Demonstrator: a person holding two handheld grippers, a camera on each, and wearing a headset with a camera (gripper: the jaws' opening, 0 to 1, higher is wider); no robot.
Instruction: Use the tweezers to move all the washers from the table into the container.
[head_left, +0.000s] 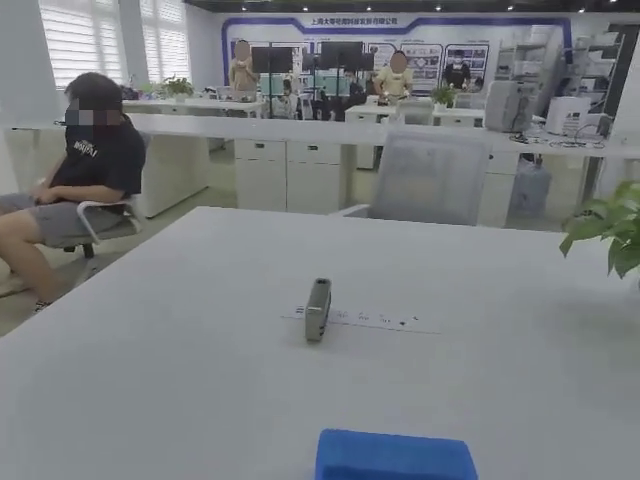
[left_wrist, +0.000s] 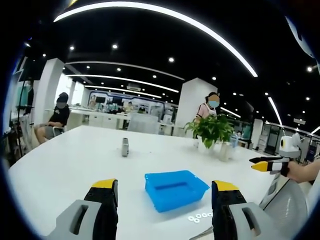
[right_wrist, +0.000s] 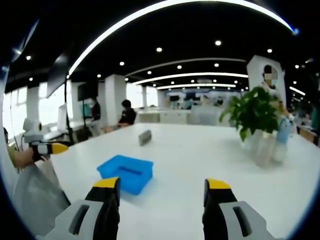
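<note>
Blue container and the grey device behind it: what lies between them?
Nothing: bare white table between the blue container and grey device, in the left gripper view.

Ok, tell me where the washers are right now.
In the left gripper view the washers lie clustered on the white table, just in front of the near right corner of the blue container, low and right of centre.

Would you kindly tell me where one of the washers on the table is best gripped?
Probably across the ring's band, one tip through the hole, coming from above: the washers lie flat on the table beside the blue container, offering no raised side.
</note>
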